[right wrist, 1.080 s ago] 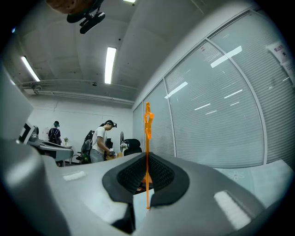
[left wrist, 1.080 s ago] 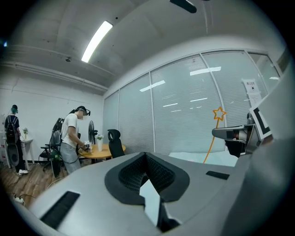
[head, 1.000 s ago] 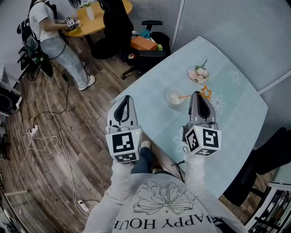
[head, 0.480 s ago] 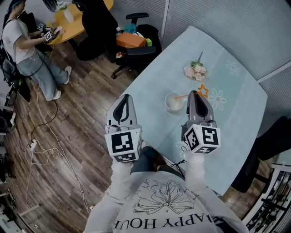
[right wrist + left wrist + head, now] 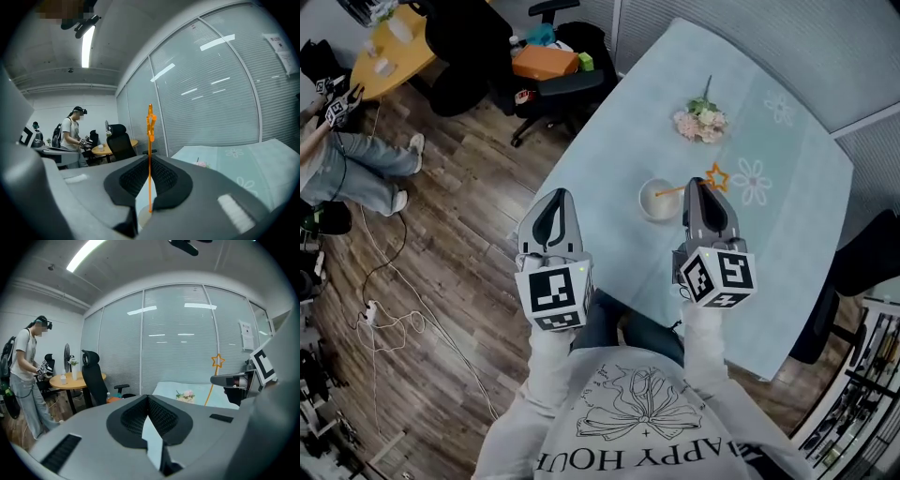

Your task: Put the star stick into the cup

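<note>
A white cup (image 5: 659, 200) stands on the pale blue table (image 5: 787, 234). My right gripper (image 5: 705, 187) is just right of the cup and shut on the orange star stick (image 5: 715, 175). The stick slants from the star down to the left, and its lower end lies over the cup's mouth; I cannot tell if it is inside. In the right gripper view the star stick (image 5: 150, 140) stands upright between the pads (image 5: 161, 176), with the cup (image 5: 142, 219) below. My left gripper (image 5: 554, 202) hangs off the table's left edge, shut with nothing in it. The left gripper view shows the star stick (image 5: 217, 361) and the right gripper (image 5: 229, 379).
A small flower bunch (image 5: 700, 122) lies further back on the table. Office chairs (image 5: 546, 66) stand beyond the table's left corner, one with orange things on it. A person (image 5: 352, 169) is at the far left near a round wooden table (image 5: 389, 42). Cables (image 5: 389, 309) run over the floor.
The view has swung, so the person and the room have slid left. Both grippers have moved forward and down a little. The right one still holds the stick by the cup.
</note>
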Demonstrator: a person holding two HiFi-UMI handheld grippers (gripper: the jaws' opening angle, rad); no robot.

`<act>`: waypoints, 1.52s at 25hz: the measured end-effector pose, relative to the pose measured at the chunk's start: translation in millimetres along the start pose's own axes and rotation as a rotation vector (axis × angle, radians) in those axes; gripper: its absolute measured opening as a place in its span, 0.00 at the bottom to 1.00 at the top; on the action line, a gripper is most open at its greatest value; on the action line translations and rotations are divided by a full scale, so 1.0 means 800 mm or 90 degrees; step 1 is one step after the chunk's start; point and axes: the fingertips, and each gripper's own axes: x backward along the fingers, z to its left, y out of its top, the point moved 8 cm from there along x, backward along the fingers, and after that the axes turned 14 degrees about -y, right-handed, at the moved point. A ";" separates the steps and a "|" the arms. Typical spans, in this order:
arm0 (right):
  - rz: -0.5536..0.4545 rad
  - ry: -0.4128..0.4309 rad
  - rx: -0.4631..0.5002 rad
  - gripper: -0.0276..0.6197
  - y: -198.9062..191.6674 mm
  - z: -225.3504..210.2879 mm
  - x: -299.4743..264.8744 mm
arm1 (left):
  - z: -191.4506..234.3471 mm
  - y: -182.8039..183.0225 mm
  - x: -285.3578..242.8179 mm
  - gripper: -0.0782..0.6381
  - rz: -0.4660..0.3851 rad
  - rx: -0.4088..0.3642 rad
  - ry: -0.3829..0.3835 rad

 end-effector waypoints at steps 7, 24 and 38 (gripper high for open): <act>0.030 -0.002 -0.002 0.07 -0.027 -0.004 -0.023 | 0.005 -0.026 -0.031 0.12 0.031 0.021 -0.011; 0.116 0.012 -0.064 0.07 -0.094 -0.024 -0.058 | -0.004 -0.065 -0.072 0.12 0.092 0.038 -0.021; 0.125 0.004 -0.155 0.07 -0.120 -0.046 -0.063 | -0.022 -0.083 -0.094 0.12 0.121 0.044 -0.037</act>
